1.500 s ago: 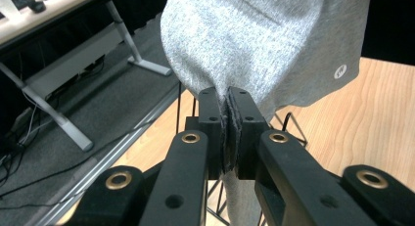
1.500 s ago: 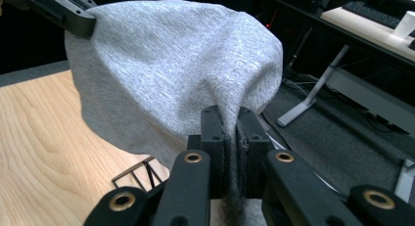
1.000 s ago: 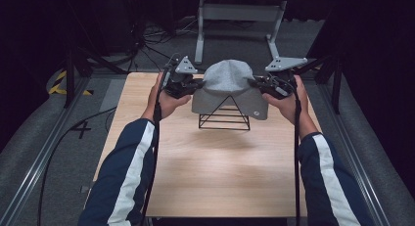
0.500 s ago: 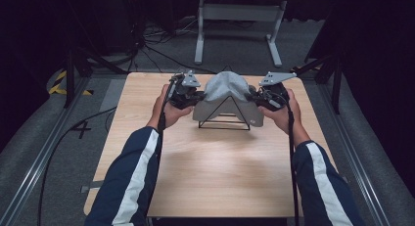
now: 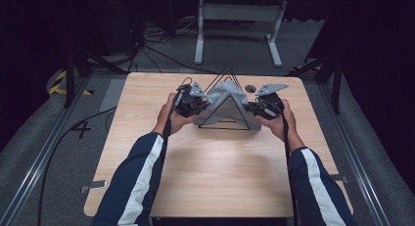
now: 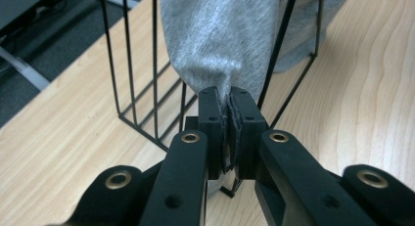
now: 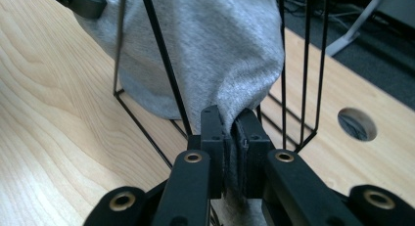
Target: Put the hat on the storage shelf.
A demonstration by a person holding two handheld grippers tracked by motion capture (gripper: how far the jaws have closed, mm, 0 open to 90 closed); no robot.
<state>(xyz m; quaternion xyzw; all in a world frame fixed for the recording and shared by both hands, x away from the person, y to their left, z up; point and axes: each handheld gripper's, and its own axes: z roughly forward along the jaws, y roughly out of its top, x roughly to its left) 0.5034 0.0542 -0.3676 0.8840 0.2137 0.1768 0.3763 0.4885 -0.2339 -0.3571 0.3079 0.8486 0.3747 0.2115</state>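
A grey cloth (image 5: 226, 100) lies draped over a black wire rack (image 5: 226, 72) shaped like a triangle, at the far middle of the wooden table (image 5: 210, 172). My left gripper (image 5: 201, 104) is shut on the cloth's left edge, my right gripper (image 5: 252, 107) on its right edge. In the left gripper view the grey cloth (image 6: 220, 40) is pinched between the pads of my left gripper (image 6: 229, 107), in front of the rack's wires (image 6: 128, 74). In the right gripper view my right gripper (image 7: 229, 123) clamps a fold of the cloth (image 7: 215, 50), with rack wires (image 7: 164, 59) running across the fabric.
A round cable hole (image 5: 250, 88) sits in the table just behind the rack, the same cable hole (image 7: 357, 123) lying off to the right in the right gripper view. A white metal stand (image 5: 235, 20) and cables (image 5: 161, 45) are on the floor beyond the table's far edge.
Both hands have come down with the cloth, lowering it over the rack. The rack's top point now pokes out above the fabric, which was held up over it before.
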